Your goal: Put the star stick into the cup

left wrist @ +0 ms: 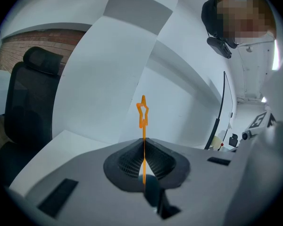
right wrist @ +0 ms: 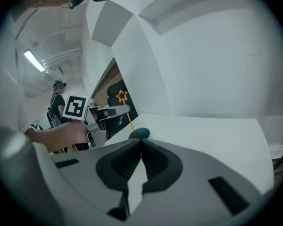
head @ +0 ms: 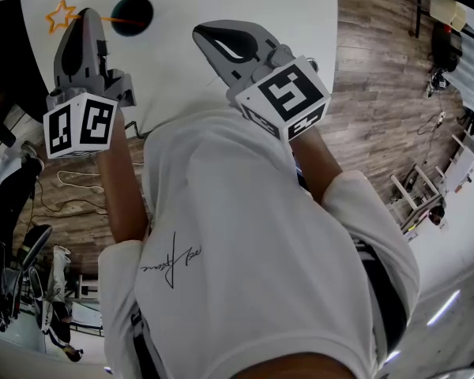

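In the head view, a white table (head: 174,69) stands on a grey-brown wood plank floor (head: 379,93), and a dark teal round cup (head: 132,14) sits near the table's far edge. Left of the cup, the left gripper (head: 85,14) holds a thin orange stick topped with an outlined star (head: 114,20); its lower end reaches the cup's rim. The right gripper (head: 209,31) hovers right of the cup. A white shirt (head: 237,235) bears script too small to read. In the left gripper view, the jaws are clamped on the stick, star upward, with the cup just below; a black office chair (left wrist: 28,98) and a brick wall (left wrist: 37,44) lie behind. In the right gripper view, the jaws meet with nothing between them, and the stick slants down to the cup's mouth; what the cup holds cannot be told.
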A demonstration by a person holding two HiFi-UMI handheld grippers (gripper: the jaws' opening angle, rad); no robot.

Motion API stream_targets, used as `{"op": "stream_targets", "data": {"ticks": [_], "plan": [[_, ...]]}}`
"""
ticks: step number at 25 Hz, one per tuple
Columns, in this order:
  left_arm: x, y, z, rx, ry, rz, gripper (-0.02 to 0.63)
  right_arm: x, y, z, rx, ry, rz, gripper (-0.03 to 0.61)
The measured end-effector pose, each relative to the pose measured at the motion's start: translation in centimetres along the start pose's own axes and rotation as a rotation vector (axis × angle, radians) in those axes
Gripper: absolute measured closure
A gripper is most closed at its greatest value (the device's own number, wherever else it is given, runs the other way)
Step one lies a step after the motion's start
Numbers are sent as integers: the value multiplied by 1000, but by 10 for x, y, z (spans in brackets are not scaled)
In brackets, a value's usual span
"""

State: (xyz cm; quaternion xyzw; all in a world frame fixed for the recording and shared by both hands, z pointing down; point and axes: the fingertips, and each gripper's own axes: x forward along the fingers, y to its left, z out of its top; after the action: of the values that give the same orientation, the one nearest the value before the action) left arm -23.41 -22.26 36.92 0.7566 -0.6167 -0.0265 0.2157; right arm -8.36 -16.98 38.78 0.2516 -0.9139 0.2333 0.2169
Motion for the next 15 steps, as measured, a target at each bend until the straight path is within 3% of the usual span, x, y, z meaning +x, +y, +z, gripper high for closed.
{"op": "stream_targets", "data": {"ticks": [15], "plan": [[8, -3, -16, 8, 33, 10, 603, 2, -7, -1, 7, 7, 2, 569]]}}
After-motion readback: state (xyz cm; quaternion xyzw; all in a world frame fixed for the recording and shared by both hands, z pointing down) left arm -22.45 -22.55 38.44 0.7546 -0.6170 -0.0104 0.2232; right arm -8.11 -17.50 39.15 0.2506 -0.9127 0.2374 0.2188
